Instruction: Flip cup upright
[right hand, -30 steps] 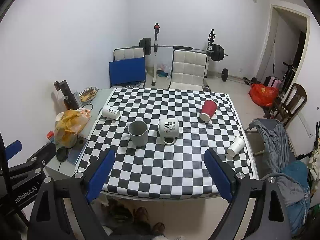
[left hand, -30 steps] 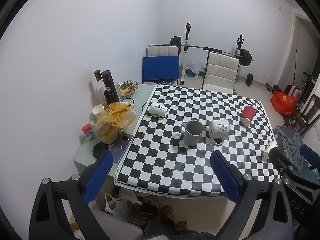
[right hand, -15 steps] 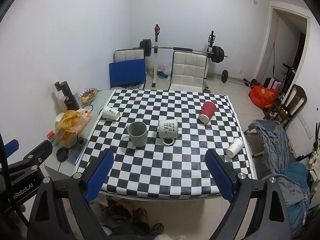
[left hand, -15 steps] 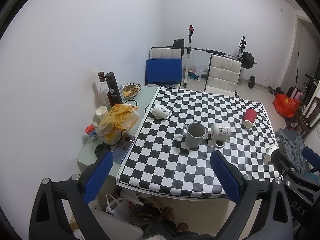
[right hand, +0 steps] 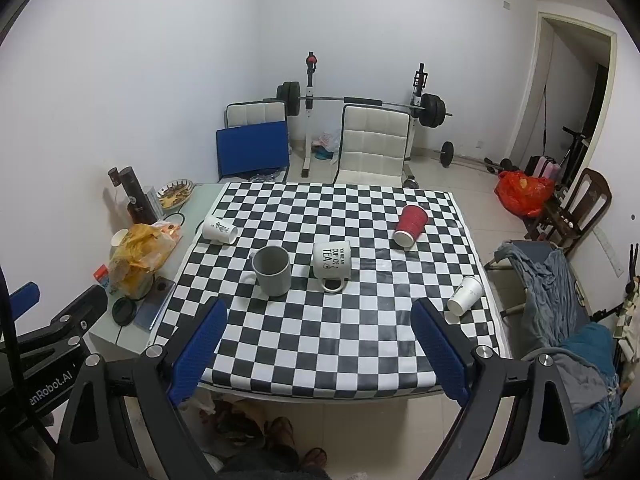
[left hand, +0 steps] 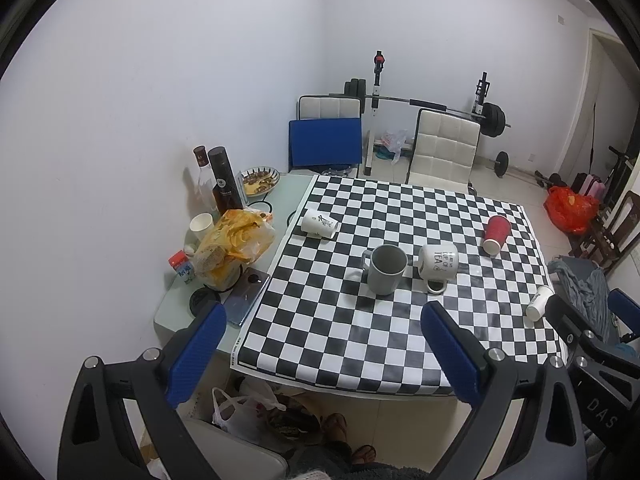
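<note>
A checkered table [left hand: 360, 340] [right hand: 320, 344] holds several cups. A grey mug [left hand: 386, 270] [right hand: 273, 271] stands upright mid-table. A white "cup of tea" mug [left hand: 439, 264] [right hand: 332, 262] sits upside down beside it. A red paper cup [left hand: 496, 234] [right hand: 409, 225], a white paper cup at the left [left hand: 319, 224] [right hand: 219, 230] and another at the right edge [left hand: 539, 303] [right hand: 465, 295] lie on their sides. My left gripper [left hand: 320, 340] and right gripper [right hand: 318, 338] are open and empty, held back above the table's near edge.
Left of the cloth are a yellow snack bag [left hand: 236, 244], bottles [left hand: 224, 180], a phone [left hand: 246, 296] and a bowl [left hand: 260, 180]. White chairs [right hand: 374, 144] and a barbell rack [right hand: 360, 100] stand behind. A chair with clothes [right hand: 560, 292] is at the right.
Both grippers have drawn back and up a little from the table, so it looks slightly smaller. The cups have not moved.
</note>
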Motion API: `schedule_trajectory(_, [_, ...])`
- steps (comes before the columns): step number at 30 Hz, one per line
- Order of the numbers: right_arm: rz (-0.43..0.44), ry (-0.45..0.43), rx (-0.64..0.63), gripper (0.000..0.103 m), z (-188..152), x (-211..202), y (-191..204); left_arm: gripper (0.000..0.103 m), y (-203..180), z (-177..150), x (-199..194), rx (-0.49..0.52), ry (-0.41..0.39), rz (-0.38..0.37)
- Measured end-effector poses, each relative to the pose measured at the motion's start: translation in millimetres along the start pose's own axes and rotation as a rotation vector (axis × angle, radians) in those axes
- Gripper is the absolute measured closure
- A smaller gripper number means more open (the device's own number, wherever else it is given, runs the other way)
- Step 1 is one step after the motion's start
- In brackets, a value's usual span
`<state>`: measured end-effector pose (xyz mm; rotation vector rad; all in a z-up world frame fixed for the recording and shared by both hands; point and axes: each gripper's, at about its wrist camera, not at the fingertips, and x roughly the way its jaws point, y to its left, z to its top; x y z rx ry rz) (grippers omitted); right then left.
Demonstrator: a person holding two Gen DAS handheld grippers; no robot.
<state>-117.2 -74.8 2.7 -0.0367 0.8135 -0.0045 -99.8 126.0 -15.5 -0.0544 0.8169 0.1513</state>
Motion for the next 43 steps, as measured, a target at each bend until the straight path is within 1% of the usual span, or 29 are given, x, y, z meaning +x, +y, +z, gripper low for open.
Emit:
schedule_trajectory(17, [-0.006,-0.008,0.0,0.008,4.0,-6.3,1.5,0.003,-2.7,4.0,-13.3,-0.009,-0.021,0.008])
schedule_trajectory(37, [-0.005,-0.008,0.004,0.008,10.7,-10.3,5.1,0.003,-3.3,3.1,-14.8,-0.009,-0.023,0.01])
schedule_trajectory(43, [-0.005,-0.01,0.005,0.008,7.7,-10.4,4.7,0.003,-2.7,5.3,-15.3,-0.009,-0.029,0.009])
